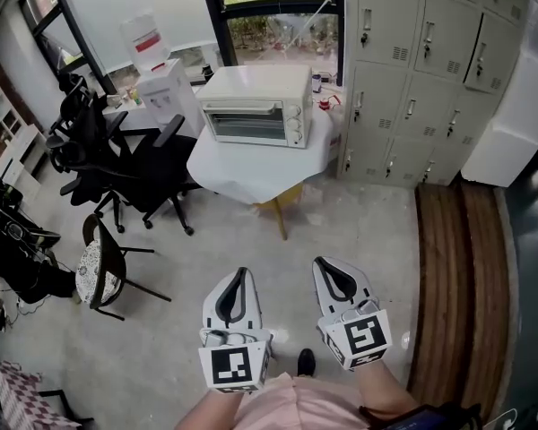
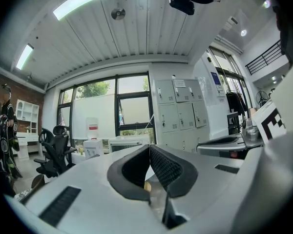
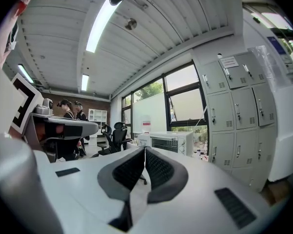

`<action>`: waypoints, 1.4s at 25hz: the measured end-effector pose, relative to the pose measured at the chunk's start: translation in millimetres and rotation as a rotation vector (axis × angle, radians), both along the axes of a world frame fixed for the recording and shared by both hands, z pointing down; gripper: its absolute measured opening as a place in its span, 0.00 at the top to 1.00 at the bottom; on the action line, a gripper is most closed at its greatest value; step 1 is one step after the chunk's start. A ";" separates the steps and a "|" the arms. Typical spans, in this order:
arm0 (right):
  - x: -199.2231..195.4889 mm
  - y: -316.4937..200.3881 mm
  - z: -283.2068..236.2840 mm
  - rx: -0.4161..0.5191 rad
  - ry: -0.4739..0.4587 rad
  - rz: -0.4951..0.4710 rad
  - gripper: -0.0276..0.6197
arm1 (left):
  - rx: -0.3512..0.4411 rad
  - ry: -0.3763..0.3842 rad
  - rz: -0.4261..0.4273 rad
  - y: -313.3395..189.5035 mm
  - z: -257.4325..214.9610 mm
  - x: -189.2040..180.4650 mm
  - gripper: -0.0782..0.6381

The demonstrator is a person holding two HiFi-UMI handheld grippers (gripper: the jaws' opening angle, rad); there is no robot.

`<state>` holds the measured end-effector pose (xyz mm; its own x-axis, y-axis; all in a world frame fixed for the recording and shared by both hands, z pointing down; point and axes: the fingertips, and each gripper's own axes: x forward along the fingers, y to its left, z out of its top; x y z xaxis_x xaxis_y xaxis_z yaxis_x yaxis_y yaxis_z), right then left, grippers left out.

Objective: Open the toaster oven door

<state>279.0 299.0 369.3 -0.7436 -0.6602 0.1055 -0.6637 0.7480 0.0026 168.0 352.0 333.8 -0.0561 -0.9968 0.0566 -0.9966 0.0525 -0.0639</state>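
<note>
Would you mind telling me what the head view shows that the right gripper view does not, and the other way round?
Only the head view shows the white-draped table under the toaster oven, a shoe and the wooden platform. Only the right gripper view shows the ceiling lights and two people standing at far left. Both show the toaster oven with its door shut, the grey lockers, black chairs and the right claw, closed on nothing.

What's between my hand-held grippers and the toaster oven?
Head view: only bare floor, then the front of the white-covered table under the toaster oven.
</note>
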 end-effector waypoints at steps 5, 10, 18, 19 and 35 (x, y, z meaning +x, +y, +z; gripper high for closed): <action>-25.4 -22.8 12.7 -0.018 0.026 -0.031 0.95 | -0.010 0.019 -0.043 -20.3 8.5 -26.8 0.87; -58.1 -57.3 23.0 -0.024 0.049 -0.046 0.95 | -0.031 0.030 -0.068 -53.6 21.5 -64.9 0.87; -129.1 -134.6 20.8 -0.033 0.062 -0.018 0.95 | -0.017 0.033 -0.029 -131.7 18.7 -137.5 0.87; -137.9 -143.4 18.7 -0.034 0.058 -0.015 0.95 | -0.008 0.038 -0.026 -140.7 17.0 -146.6 0.87; -218.6 -232.2 4.9 0.002 0.062 0.050 0.96 | 0.020 0.046 0.039 -240.9 7.0 -233.3 0.87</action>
<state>60.4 66.8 374.1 -0.7016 -0.6969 0.1487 -0.6990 0.7136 0.0464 -65.2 111.0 340.8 -0.0154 -0.9991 0.0383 -0.9997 0.0148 -0.0175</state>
